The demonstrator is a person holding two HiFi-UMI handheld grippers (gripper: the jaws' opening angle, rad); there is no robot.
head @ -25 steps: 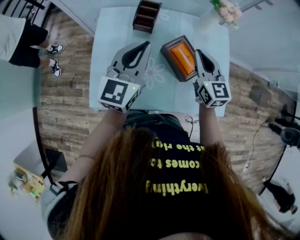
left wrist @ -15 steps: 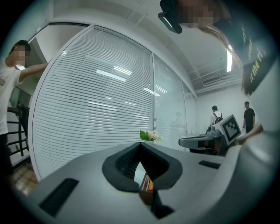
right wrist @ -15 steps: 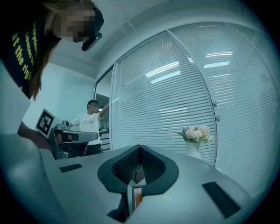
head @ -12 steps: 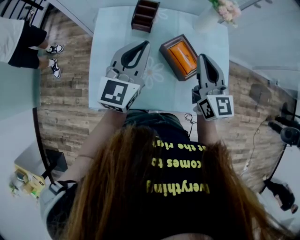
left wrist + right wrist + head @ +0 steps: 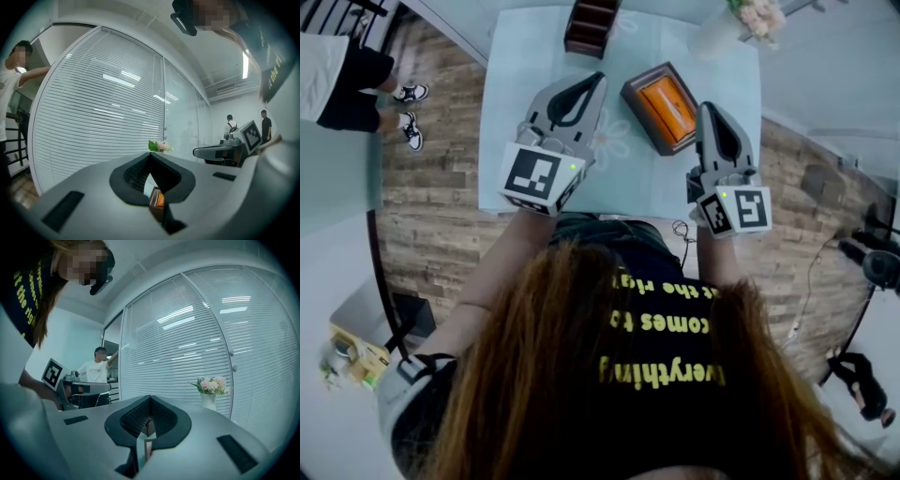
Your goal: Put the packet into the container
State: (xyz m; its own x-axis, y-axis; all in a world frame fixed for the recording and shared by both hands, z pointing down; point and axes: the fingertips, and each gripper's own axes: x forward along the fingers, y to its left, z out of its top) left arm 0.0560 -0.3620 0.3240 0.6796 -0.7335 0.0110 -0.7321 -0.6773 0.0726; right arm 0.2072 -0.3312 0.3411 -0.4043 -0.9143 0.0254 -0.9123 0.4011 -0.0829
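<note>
a: as far as shape and material go, what stands out?

b: the left claw (image 5: pixel 598 79) and the right claw (image 5: pixel 710 106) are smooth grey plastic shells tapering to a point. each has a black, finely ridged lining around a teardrop hollow. a cube with black-and-white square markers sits at the back of each.

a: and their state?

b: both are closed tip to tip, gripping nothing. each claw's own view shows the ridged pads meeting at the point.

a: where's the packet?

b: the orange packet (image 5: pixel 667 105), flat and glossy, lies inside the container (image 5: pixel 639 118). that's a dark brown rectangular box with a raised rim, set askew on the pale desk (image 5: pixel 511 103), which carries a faint flower print.

a: relative to the claws?

b: it lies between the two tips, just beside the right claw and a little farther from the left. through the gap under the left claw's closed tip, a sliver of orange and brown rim shows.

a: anything else?

b: a darker slotted box (image 5: pixel 589 26) at the far edge, and a white vase (image 5: pixel 712 39) of pink flowers (image 5: pixel 757 14).
</note>
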